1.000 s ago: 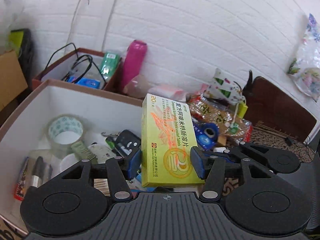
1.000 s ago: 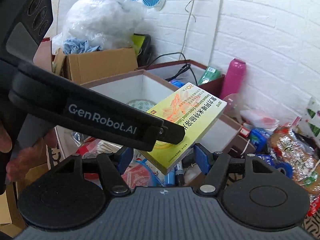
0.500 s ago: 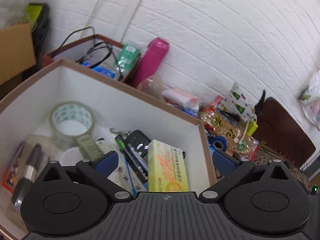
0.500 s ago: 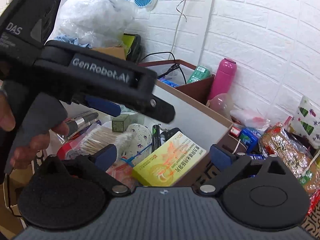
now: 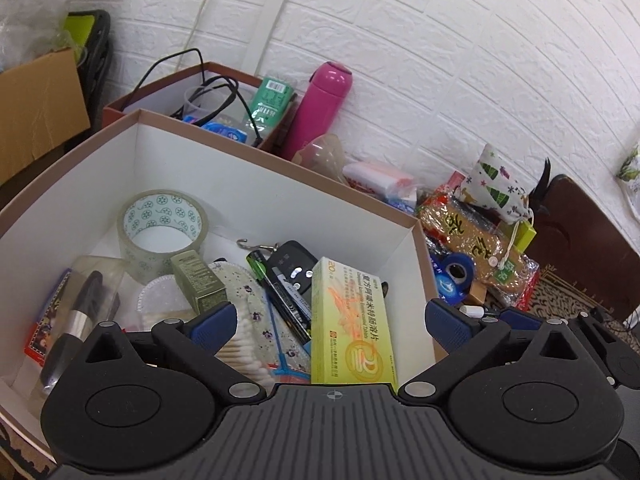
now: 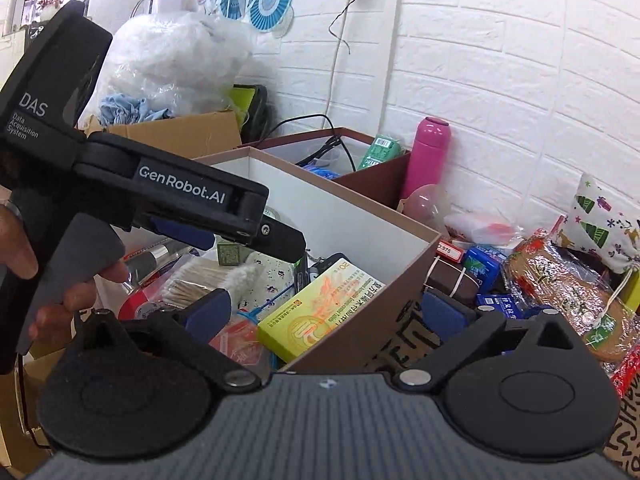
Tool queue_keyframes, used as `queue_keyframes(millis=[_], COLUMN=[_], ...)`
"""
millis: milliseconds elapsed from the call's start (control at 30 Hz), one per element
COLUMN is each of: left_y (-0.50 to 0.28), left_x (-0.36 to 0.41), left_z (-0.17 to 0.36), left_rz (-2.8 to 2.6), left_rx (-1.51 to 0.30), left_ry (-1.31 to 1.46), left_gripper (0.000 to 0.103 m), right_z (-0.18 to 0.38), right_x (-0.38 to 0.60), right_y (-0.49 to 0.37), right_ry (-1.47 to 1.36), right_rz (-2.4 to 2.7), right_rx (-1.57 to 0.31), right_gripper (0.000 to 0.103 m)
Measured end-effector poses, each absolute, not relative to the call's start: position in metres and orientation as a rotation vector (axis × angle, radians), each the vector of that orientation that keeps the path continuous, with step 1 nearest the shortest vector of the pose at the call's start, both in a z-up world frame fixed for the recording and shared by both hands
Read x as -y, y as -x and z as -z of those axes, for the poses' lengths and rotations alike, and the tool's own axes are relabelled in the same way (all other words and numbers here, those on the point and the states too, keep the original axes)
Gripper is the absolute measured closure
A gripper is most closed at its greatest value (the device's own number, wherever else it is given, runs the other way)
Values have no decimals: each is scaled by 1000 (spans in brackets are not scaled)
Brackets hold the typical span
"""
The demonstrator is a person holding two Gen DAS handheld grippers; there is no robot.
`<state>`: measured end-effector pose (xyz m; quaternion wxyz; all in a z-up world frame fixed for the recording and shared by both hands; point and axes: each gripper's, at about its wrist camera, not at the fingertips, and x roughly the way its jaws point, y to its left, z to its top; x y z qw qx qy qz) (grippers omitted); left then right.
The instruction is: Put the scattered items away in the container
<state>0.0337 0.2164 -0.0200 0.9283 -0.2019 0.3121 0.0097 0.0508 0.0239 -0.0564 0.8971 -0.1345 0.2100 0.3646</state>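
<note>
From my feed, the near end of the yellow-green cardboard medicine box (image 5: 351, 326) is cut off behind the left gripper (image 5: 328, 316) body in the left wrist view; the box lies flat inside the brown-rimmed, white-lined cardboard container (image 5: 280, 196), at its right wall. Left fingers spread wide apart, nothing btwn them. Right gripper (image 6: 326, 310) fingers also wide apart, empty, w/ the container's brown outer corner btwn them. Left wrist view shows contents the right can't: clear patterned tape roll (image 5: 162, 226) at the back, small olive carton (image 5: 198, 282), black car key fob (image 5: 294, 266), black marker pen (image 5: 280, 296), cotton swabs partly hidden under the left finger pad. Right wrist view gives me the left gripper (image 6: 280, 240) from the side, over the container, w/ the person's hand (image 6: 60, 280) on its grip, hand cut off at frame edge. Outside the container, both views: glossy pink cylindrical bottle (image 5: 318, 114) upright at the white brick wall, crinkly foil snack pack (image 5: 478, 248), cloth drawstring pouch w/ tree print (image 5: 496, 188), blue tape roll (image 5: 456, 274). Smaller packets in that pile too jumbled to make out.
</note>
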Motion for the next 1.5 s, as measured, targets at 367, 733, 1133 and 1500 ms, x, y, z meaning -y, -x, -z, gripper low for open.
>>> queue_keyframes(millis=[367, 733, 1133, 1500], left_y=[-28, -12, 1, 37], left_x=[-185, -136, -85, -101], left_z=[7, -11, -18, -18], left_rz=[0, 52, -39, -226], left_rx=[-658, -646, -685, -744], left_ry=[329, 249, 101, 16], left_gripper=[0, 0, 0, 0], right_z=[52, 37, 36, 37], right_x=[-2, 41, 73, 44], right_y=[-38, -22, -10, 26], right_ry=[236, 152, 112, 167], right_rz=[-741, -680, -650, -721], right_rx=[-415, -379, -434, -504], right_gripper=[1, 1, 0, 0])
